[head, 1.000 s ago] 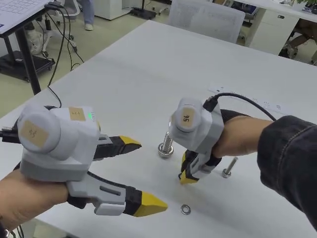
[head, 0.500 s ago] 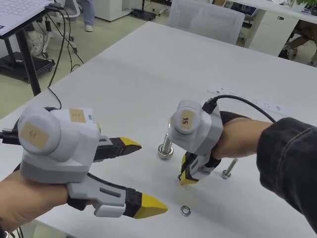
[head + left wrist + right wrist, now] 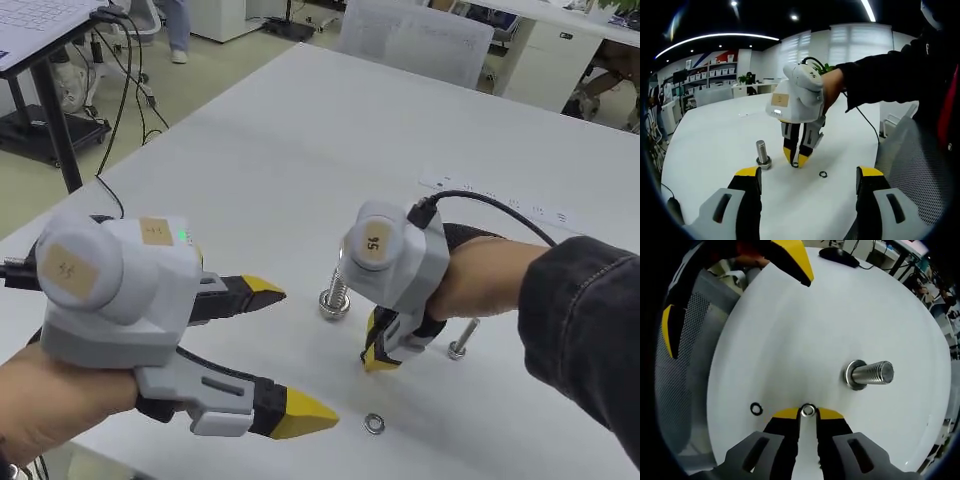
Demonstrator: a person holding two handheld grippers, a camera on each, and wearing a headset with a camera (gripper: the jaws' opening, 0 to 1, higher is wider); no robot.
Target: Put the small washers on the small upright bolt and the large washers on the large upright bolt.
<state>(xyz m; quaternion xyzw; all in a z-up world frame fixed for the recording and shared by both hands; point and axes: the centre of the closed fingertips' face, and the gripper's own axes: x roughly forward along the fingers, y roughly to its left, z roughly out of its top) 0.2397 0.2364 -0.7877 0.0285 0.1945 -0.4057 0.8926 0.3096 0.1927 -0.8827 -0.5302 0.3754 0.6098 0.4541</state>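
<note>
Your right gripper points down at the table with its jaws drawn narrow on a washer, pinched between the yellow tips at or just above the surface. The step in hand looks like the pickup of this washer. Your left gripper hovers nearby, jaws wide, holding nothing. The large bolt stands just beside the right gripper, with a ring at its foot that may be a washer or its own head; I cannot tell which. The small bolt is near on the other side, and a second washer lies loose on the table toward you. Next, I judge, you lift the washer clear and settle which bolt it fits; it looks small against the large bolt's shaft. Then bring its hole over that bolt's top and let go only once centred.
</note>
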